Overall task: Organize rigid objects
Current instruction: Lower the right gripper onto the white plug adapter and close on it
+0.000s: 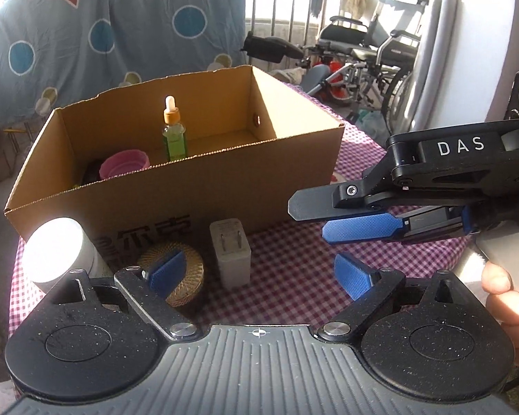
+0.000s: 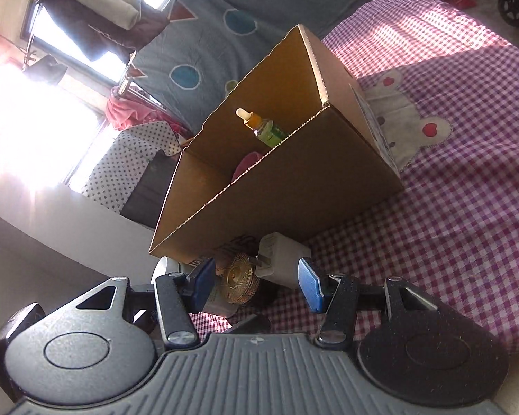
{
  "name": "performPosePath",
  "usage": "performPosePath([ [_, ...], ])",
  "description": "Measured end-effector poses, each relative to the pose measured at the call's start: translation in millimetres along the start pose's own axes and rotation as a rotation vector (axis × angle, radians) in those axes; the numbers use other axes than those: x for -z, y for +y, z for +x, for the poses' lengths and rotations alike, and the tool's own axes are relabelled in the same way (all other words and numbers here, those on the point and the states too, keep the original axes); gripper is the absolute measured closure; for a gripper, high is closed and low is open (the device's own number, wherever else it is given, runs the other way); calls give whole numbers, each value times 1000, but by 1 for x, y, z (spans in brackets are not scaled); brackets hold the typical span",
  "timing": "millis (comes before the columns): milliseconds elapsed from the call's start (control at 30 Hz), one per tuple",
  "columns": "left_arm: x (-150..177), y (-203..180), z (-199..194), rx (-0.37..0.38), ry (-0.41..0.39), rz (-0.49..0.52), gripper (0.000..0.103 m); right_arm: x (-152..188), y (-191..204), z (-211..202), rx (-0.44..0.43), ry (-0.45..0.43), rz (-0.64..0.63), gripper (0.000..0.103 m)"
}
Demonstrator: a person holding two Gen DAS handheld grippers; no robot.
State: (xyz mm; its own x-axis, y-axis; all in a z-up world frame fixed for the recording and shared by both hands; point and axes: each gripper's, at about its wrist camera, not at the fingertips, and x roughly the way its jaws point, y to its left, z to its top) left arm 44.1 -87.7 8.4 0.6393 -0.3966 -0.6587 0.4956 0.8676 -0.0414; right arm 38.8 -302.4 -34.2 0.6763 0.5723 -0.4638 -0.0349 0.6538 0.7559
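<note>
Approach step, nothing picked yet. Open brown cardboard box (image 1: 197, 186) on purple-checked tablecloth (image 1: 294, 276), already holding green dropper bottle with orange collar (image 1: 173, 135) and pink ribbed cup (image 1: 124, 164). Still outside, just beside box front wall: white two-prong plug adapter (image 1: 232, 254), round gold wire-mesh tin (image 1: 176, 271), white cylindrical jar (image 1: 57, 250). Left gripper (image 1: 259, 275) jaws spread wide, empty, adapter just ahead between pads. Right gripper (image 2: 256, 285) jaws part-spread, empty. Next, judged: advance left, close on adapter body, lift over box wall
</note>
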Motion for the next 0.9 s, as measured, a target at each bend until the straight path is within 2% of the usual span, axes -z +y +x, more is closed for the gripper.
performPosePath([
  [167,2,3,5,-20,-18,15,16,-3,-7,9,1,-2,27,47],
  [300,-1,7,13,-33,-20,7,31,-8,-15,21,-10,6,57,48],
  [367,-3,9,18,-32,-20,1,36,-11,-18,28,-18,11,69,55],
  [500,-6,10,30,-30,7,5,46,-15,-23,41,-25,21,91,59],
  [900,-9,6,48,-37,105,3,58,-19,-34,71,-27,59,133,68],
])
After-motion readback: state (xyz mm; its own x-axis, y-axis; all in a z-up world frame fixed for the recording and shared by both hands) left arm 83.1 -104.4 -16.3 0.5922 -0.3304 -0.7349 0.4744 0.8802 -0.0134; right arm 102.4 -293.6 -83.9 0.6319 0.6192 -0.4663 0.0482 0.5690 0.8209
